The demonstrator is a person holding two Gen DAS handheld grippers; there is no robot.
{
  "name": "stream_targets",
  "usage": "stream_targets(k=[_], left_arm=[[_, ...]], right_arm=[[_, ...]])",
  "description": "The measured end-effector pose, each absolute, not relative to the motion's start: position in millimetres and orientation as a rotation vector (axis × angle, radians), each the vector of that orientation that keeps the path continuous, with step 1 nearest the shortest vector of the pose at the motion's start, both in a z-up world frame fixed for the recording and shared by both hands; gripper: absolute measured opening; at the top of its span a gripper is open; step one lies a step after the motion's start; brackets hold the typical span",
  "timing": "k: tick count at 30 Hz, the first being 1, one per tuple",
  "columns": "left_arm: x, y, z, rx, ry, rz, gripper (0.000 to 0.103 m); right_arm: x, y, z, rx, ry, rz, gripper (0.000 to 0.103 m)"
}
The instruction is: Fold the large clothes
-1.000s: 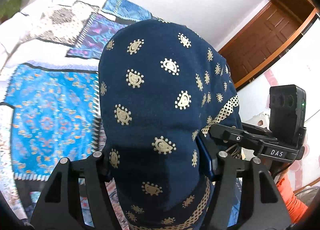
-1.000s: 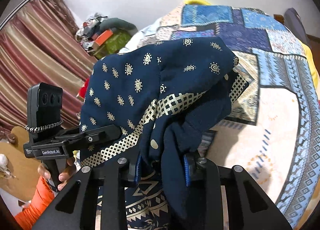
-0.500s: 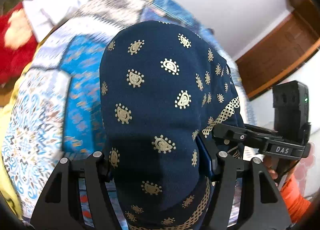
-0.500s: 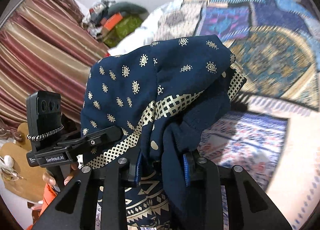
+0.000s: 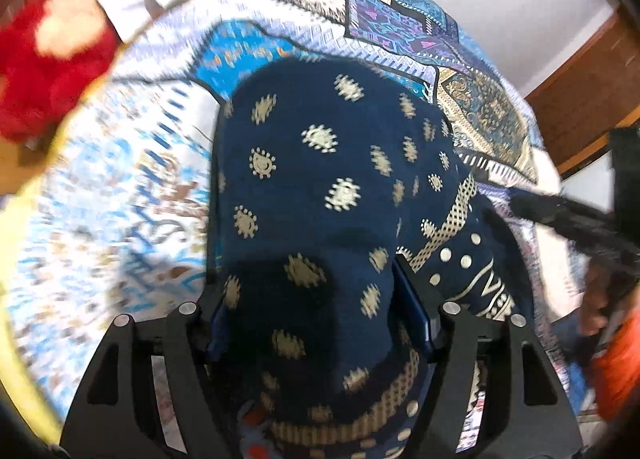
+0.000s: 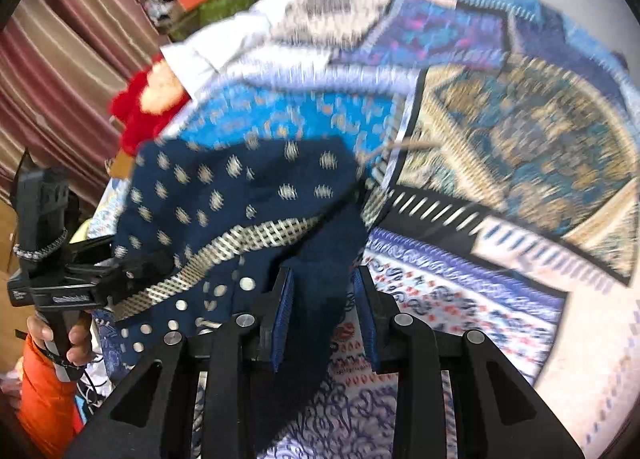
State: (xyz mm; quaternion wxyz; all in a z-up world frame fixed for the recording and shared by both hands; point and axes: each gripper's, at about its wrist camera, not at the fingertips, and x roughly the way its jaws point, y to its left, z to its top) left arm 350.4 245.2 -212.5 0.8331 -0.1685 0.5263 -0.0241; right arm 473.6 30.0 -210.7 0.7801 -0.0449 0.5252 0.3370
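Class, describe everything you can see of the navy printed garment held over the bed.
The navy garment looks like soft woven cloth, printed with small gold motifs and edged by a gold lattice band with dots. It is bunched, not yet folded, draped over both grippers. A thick wad sits between the left gripper pads as its jaws are opening; the right gripper holds a narrower fold. It hangs above the patchwork bedspread.
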Motion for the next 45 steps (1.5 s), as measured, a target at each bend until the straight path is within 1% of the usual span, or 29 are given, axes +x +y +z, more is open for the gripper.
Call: stream_targets(k=[2,4,5,6,8,11,14,15,17,20,23,25,29,34,40,45], left_arm=[[347.9,242.1,-204.9,-0.276,1.091,-0.016,0.069],[335.5,236.0,-191.0,-0.210,1.053,0.011,0.074],[327.6,235.5,-186.5,-0.192,1.037,0.011,0.082],[321.2,234.0,-182.9,-0.182,1.019,0.007,0.092],[308.2,232.0,-180.0,-0.177,0.995,0.002,0.101],[293.0,225.3,-192.8,-0.156,1.020,0.018,0.102],[283.1,221.6,-222.8,-0.120,1.133,0.045,0.102],[279.3,221.8,-229.2,-0.108,1.143,0.051,0.103],[267.9,230.8,-241.3,-0.139,1.152,0.059,0.103],[255.2,250.6,-252.0,-0.305,1.185,0.078,0.103],[242.6,255.5,-252.5,-0.288,1.208,0.137,0.103],[234.7,253.9,-244.4,-0.268,1.203,0.164,0.103],[221.0,243.2,-206.3,-0.224,1.121,0.171,0.103],[205.3,219.8,-129.1,-0.209,0.923,0.157,0.103],[171.8,174.0,-17.1,-0.201,0.595,0.102,0.103],[121.3,135.7,48.3,-0.141,0.366,0.081,0.103]], right_arm=[[461.4,27.0,-189.1,-0.099,1.082,0.778,0.028],[448.4,35.1,-173.6,-0.114,1.048,0.842,0.028],[439.2,41.6,-167.9,-0.129,1.043,0.885,0.028],[431.3,48.3,-165.3,-0.135,1.049,0.927,0.028],[418.0,57.4,-169.0,-0.137,1.081,1.003,0.028],[401.2,79.5,-196.6,-0.207,1.184,1.037,0.028],[394.6,85.8,-228.5,-0.331,1.260,0.989,0.028],[394.3,83.2,-238.0,-0.390,1.257,0.950,0.028],[396.1,73.3,-241.3,-0.408,1.237,0.955,0.028],[404.3,52.6,-237.0,-0.385,1.249,0.918,0.028],[404.3,34.1,-228.6,-0.372,1.237,0.855,0.028],[395.5,21.8,-222.9,-0.415,1.205,0.796,0.028],[377.2,-2.7,-198.9,-0.386,1.151,0.742,0.028],[350.4,-25.9,-138.0,-0.250,1.007,0.764,0.028],[292.9,-46.7,-45.4,-0.116,0.735,0.793,0.028],[233.6,-71.3,24.7,-0.024,0.501,0.821,0.028]])
